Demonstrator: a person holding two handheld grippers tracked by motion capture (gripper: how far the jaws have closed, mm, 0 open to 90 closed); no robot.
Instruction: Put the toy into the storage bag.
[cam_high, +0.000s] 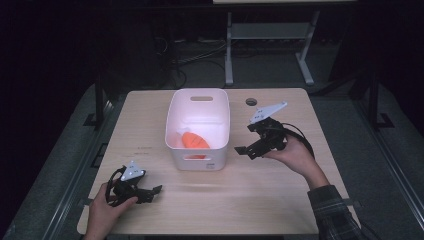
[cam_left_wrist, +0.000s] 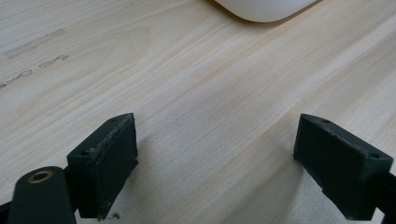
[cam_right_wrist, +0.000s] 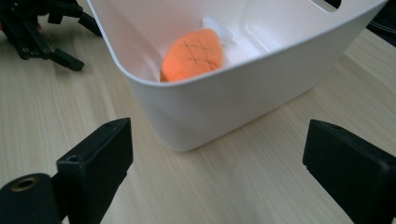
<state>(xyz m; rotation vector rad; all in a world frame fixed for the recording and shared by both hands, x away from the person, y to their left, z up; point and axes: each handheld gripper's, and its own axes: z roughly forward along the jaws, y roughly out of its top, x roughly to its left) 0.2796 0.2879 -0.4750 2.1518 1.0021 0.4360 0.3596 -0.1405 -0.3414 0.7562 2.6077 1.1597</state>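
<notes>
A white plastic bin (cam_high: 197, 160) stands at the middle of the wooden table, and an orange plush toy (cam_high: 194, 140) with a crosshatch pattern lies inside it with a small white piece beside it. The right gripper view looks over the bin's rim (cam_right_wrist: 243, 70) at the same orange toy (cam_right_wrist: 192, 53). My right gripper (cam_high: 245, 139) hovers open just right of the bin, holding nothing. Near the table's front left, my left gripper (cam_high: 156, 191) rests low and open over bare wood; the bin's corner (cam_left_wrist: 266, 9) shows ahead of its jaws.
A round hole (cam_high: 251, 101) sits in the table (cam_high: 260, 200) behind the right gripper. Beyond the far edge, on the dark floor, stand a table frame (cam_high: 270, 35) and cables. Bare wood lies left and right of the bin.
</notes>
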